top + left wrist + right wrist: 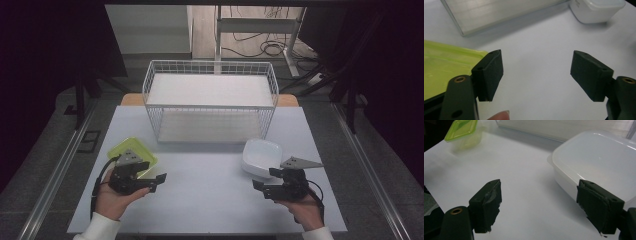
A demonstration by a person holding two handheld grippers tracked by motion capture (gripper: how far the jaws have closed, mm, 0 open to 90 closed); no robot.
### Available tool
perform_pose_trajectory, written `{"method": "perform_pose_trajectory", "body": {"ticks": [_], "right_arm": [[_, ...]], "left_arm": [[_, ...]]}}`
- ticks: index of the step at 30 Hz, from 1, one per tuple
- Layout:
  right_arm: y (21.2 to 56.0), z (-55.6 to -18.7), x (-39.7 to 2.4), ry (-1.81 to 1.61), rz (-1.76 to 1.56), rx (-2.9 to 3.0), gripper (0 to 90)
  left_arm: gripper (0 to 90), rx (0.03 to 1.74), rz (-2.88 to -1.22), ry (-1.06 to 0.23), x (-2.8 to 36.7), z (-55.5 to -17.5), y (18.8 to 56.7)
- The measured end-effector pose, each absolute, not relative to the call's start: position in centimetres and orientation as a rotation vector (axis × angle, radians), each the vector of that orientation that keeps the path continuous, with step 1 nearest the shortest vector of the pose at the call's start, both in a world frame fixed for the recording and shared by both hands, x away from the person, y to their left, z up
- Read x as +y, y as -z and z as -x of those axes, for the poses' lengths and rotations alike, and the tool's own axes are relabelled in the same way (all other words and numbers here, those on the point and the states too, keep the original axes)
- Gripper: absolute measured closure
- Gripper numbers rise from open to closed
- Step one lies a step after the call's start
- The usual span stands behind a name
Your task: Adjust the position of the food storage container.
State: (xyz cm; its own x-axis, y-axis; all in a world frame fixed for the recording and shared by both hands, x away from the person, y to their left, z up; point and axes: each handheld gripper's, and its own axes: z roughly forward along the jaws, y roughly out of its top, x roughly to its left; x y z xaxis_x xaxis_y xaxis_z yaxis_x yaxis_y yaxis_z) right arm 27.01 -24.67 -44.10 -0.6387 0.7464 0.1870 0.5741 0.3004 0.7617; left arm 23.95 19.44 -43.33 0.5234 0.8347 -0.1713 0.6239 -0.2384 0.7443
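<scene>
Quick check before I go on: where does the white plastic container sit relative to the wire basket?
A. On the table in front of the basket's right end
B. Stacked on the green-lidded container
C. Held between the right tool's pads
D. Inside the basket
A: the white plastic container rests on the table in front of the white wire basket, with the open right tool beside it.

White sleeves (pixel 100 227), black left gripper (pixel 156 181) and right gripper (pixel 261 179), grey three-cornered plates, brass-ringed screw holes, black trailing cables (pixel 96 185).
</scene>
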Motion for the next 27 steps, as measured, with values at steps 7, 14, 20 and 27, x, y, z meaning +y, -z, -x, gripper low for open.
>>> {"method": "perform_pose_trajectory", "body": {"ticks": [7, 14, 20, 27], "right_arm": [[43.8, -27.1, -24.9, -1.257, -1.227, 2.347, 20.9], [44.0, -27.6, -24.7, -1.252, -1.205, 2.361, 21.3], [44.2, -27.7, -24.6, -1.238, -1.198, 2.372, 21.6], [44.2, -27.3, -24.8, -1.22, -1.204, 2.366, 21.7]], "left_arm": [[31.1, 1.238, -1.941, -0.36, 20.8, -24.5, 41.4], [37.2, 1.277, -1.952, -0.376, 23.2, -26.7, 40.8], [45.4, 1.377, -1.895, -0.367, 26.5, -28.4, 41.6], [49.1, 1.403, -1.914, -0.362, 28.0, -29.7, 42.1]]}}
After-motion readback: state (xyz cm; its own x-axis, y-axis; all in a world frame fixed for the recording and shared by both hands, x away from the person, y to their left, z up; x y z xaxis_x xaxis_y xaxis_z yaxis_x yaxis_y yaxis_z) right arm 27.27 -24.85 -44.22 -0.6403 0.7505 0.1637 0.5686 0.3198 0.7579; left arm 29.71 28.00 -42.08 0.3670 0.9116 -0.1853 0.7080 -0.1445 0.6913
